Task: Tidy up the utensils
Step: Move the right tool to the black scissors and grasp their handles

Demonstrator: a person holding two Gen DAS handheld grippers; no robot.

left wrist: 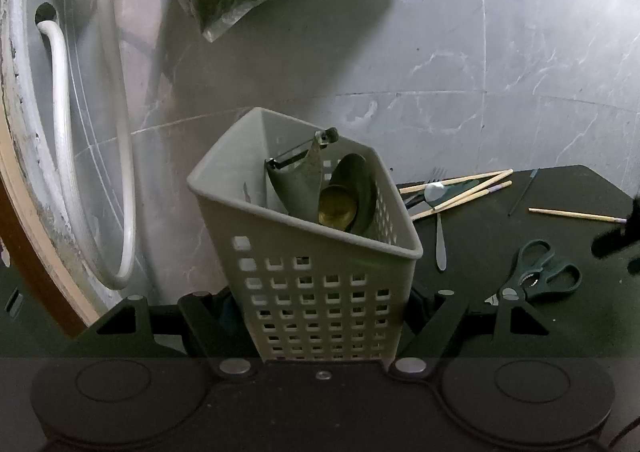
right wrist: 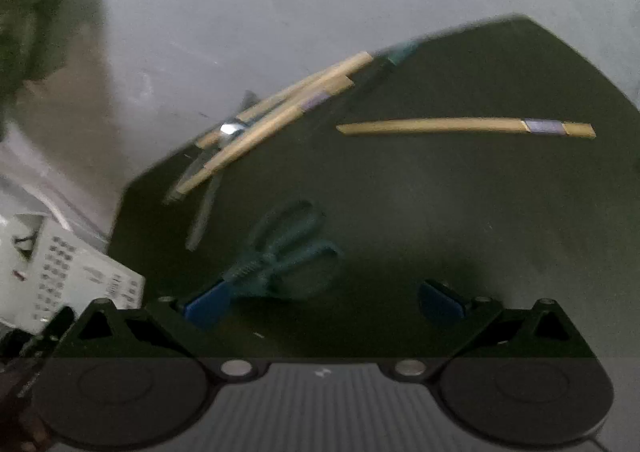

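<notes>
Left gripper [left wrist: 320,312] clamps the lower body of the basket [left wrist: 320,284], one finger on each side; basket tilted, leaning left. Inside it: peeler [left wrist: 304,164], brass spoon [left wrist: 338,206], dark ladle [left wrist: 356,188].

Right gripper [right wrist: 324,304] spread wide, nothing between the blue pads [right wrist: 206,308], hanging over the dark mat [right wrist: 460,212]. View blurred. Scissors [right wrist: 280,252] lie just beyond its left finger. Farther out: steel spoon [left wrist: 438,212], a crossed bundle of chopsticks [right wrist: 280,112], one single chopstick [right wrist: 460,126] apart to the right. Grey marble wall [left wrist: 440,52] behind.
</notes>
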